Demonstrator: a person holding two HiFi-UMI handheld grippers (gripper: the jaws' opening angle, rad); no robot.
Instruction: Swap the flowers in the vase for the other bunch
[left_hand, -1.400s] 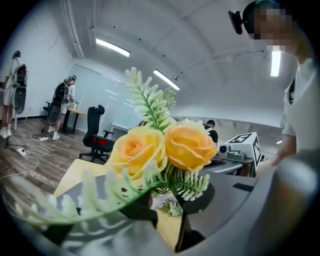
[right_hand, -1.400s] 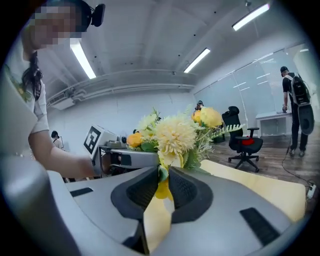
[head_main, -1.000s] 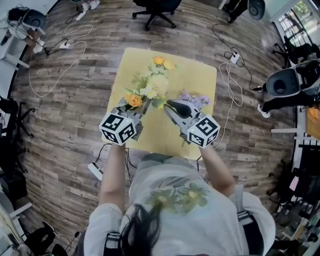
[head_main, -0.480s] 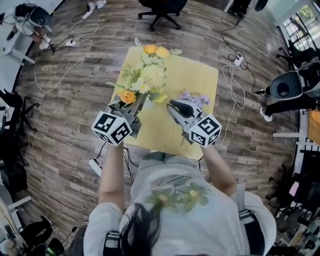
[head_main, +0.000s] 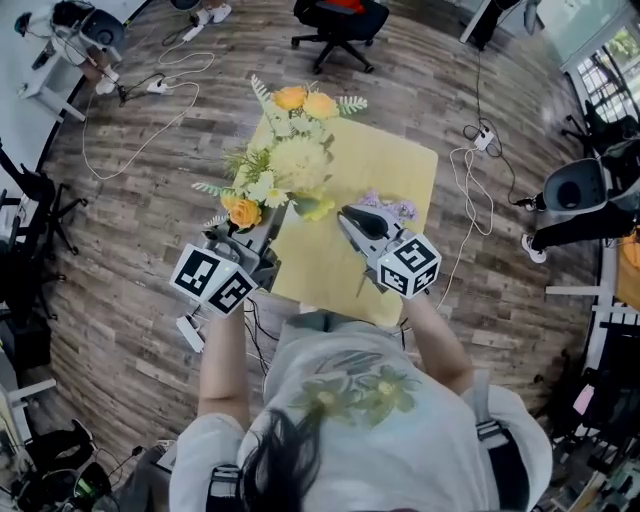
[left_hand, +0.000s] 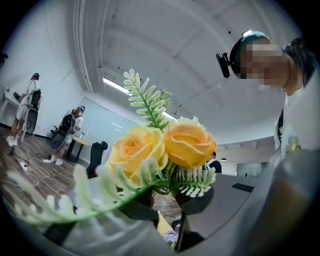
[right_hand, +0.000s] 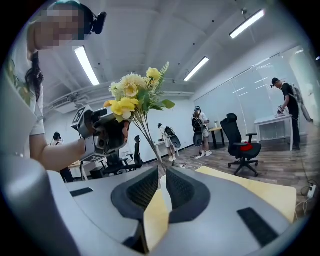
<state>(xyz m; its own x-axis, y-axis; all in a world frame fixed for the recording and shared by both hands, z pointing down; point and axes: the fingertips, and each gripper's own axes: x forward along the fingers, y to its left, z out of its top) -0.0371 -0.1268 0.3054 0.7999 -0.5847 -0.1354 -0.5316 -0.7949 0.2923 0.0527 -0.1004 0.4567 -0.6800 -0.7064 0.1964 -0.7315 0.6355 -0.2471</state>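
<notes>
The yellow-and-orange bouquet (head_main: 280, 160) hangs above the yellow table (head_main: 395, 165), with my left gripper (head_main: 250, 240) shut on its stems. In the left gripper view its roses (left_hand: 160, 145) fill the middle above that gripper (left_hand: 167, 205). My right gripper (head_main: 345, 212) lies low over the table with its jaws shut. A thin white wall (right_hand: 162, 185), seemingly the vase's rim, is pinched between its pads (right_hand: 161, 175). The rest of the vase is hidden. The bouquet's stems (right_hand: 147, 137) end just beyond those jaws. The purple bunch (head_main: 388, 206) lies on the table beside the right gripper.
A black office chair (head_main: 340, 18) stands beyond the table's far edge. Cables and power strips (head_main: 480, 135) lie on the wood floor around the table. Other people (right_hand: 200, 132) and a second chair (right_hand: 240, 145) are farther off in the room.
My left gripper has risen and drifted left with the yellow bouquet, which now stands higher and closer to the head camera. The right gripper has shifted only slightly.
</notes>
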